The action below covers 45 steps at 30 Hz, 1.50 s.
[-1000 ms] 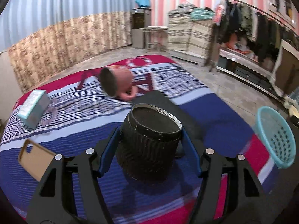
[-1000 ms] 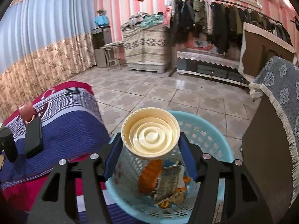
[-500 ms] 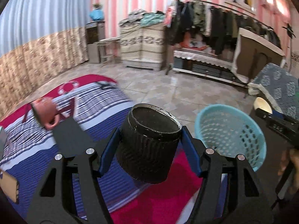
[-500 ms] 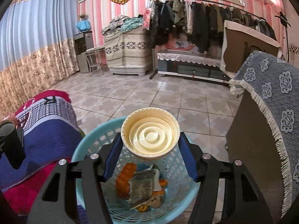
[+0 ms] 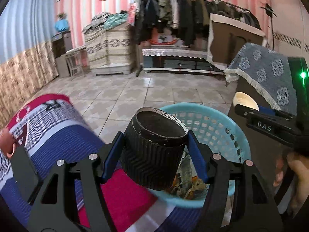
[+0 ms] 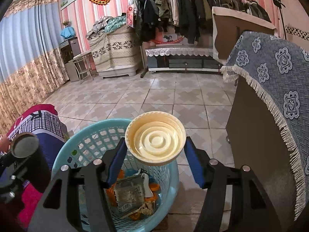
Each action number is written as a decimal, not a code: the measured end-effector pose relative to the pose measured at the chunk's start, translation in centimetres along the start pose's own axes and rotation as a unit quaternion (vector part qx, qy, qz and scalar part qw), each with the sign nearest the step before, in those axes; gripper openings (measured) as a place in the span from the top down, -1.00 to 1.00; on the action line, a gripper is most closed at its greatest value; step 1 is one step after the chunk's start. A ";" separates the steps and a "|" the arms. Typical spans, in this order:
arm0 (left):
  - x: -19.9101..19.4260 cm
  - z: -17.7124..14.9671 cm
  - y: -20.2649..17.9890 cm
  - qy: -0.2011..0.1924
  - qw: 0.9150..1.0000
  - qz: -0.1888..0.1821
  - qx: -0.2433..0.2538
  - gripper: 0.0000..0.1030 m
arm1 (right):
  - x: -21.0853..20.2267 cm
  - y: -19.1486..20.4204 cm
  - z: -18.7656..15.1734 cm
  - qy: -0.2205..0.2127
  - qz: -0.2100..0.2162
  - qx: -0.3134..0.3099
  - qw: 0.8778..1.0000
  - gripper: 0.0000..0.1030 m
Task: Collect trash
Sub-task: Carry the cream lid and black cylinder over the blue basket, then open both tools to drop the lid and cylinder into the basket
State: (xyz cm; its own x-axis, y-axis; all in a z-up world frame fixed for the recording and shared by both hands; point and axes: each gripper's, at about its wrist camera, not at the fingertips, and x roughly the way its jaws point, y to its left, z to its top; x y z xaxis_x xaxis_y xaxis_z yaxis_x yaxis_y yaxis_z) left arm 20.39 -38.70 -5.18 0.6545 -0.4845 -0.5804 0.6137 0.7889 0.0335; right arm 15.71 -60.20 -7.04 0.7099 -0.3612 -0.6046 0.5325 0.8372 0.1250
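Observation:
My left gripper [image 5: 155,152] is shut on a black ribbed paper cup [image 5: 152,150] and holds it over the near left rim of the light blue trash basket [image 5: 222,131]. My right gripper [image 6: 154,158] is shut on a cream plastic lid [image 6: 155,143] and holds it above the basket [image 6: 92,137], which has wrappers and orange scraps [image 6: 131,195] inside. The black cup also shows at the left of the right wrist view [image 6: 29,154]. The lid and right gripper show at the right of the left wrist view [image 5: 245,100].
The basket stands on the tiled floor [image 6: 173,100] beside a bed with a blue, red and white blanket [image 5: 58,135]. A dark cabinet under a blue patterned cloth [image 6: 270,89] stands right of the basket. A pink mug [image 5: 5,145] lies on the bed.
My left gripper has swung right from the bed with the black cup and is now over the basket's rim. My right gripper has stayed above the basket with the lid.

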 end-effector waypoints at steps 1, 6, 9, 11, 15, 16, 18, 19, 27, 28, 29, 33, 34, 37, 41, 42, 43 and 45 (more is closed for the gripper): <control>0.5 0.2 -0.6 0.000 1.000 -0.002 0.006 -0.25 | 0.0 0.1 0.1 0.001 -0.001 -0.001 1.000 -0.17; 1.7 0.6 -1.6 -0.001 1.000 -0.012 0.015 -0.25 | 0.1 0.1 0.1 0.003 -0.001 0.001 1.000 -0.17; 2.4 0.5 -1.6 0.001 1.000 -0.011 0.016 -0.25 | 0.3 0.0 0.0 0.006 -0.001 0.004 1.000 -0.17; 2.7 0.6 -1.4 0.004 1.000 -0.009 0.012 -0.25 | 0.4 0.1 0.0 0.006 0.000 0.004 1.000 -0.17; 3.6 0.6 -1.0 0.015 1.000 -0.005 0.007 -0.25 | 0.2 0.7 -0.1 0.004 0.004 -0.003 1.000 -0.17; 3.9 0.6 -0.9 0.017 1.000 -0.005 0.005 -0.25 | 0.3 0.8 -0.1 0.005 0.005 -0.004 1.000 -0.17; 4.2 0.6 -0.9 0.022 1.000 -0.004 0.004 -0.26 | 0.3 1.2 -0.2 0.005 0.007 -0.009 1.000 -0.17; 4.4 0.5 -0.9 0.024 1.000 -0.003 0.003 -0.26 | 0.3 1.2 -0.2 0.006 0.007 -0.010 1.000 -0.17; 3.6 0.7 0.5 0.015 1.000 0.020 -0.010 -0.66 | 0.4 1.6 -0.3 0.009 0.008 -0.014 1.000 -0.17; 3.5 0.7 0.9 0.014 1.000 0.023 -0.016 -0.71 | 0.5 1.7 -0.3 0.010 0.008 -0.015 1.000 -0.17; 3.3 0.7 1.2 0.014 0.999 0.025 -0.021 -0.74 | 0.5 1.7 -0.3 0.010 0.008 -0.015 1.000 -0.17; 2.3 0.4 3.4 0.010 0.998 0.045 -0.046 -0.86 | 0.7 2.3 -0.4 0.012 0.011 -0.021 1.000 -0.17; 2.0 0.3 4.1 0.009 0.997 0.051 -0.054 -0.88 | 0.7 2.4 -0.4 0.013 0.012 -0.024 1.000 -0.17; 1.5 -0.3 6.1 0.014 0.995 0.062 -0.078 -0.89 | 0.8 3.1 -0.6 0.015 0.015 -0.032 0.999 -0.17; 0.9 -0.7 7.8 0.012 0.993 0.077 -0.091 -0.89 | 1.0 4.2 -1.0 0.018 0.020 -0.041 0.999 -0.17; 0.7 -0.8 8.1 0.012 0.992 0.080 -0.094 -0.89 | 1.3 4.4 -1.1 0.021 0.021 -0.041 0.999 -0.17; 0.6 -0.9 8.2 0.012 0.992 0.082 -0.096 -0.89 | 1.6 4.5 -1.1 0.025 0.023 -0.040 0.999 -0.17; 0.3 -0.9 8.5 0.010 0.991 0.087 -0.099 -0.89 | 1.8 4.9 -1.2 0.028 0.026 -0.040 0.998 -0.17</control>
State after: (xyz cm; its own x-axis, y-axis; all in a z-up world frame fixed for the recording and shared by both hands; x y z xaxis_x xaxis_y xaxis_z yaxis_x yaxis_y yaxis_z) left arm 25.40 -31.77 -5.85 0.7327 -0.3296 -0.5954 0.3931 0.9192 -0.0251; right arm 19.06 -56.25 -8.52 0.7081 -0.2943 -0.6418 0.4554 0.8850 0.0966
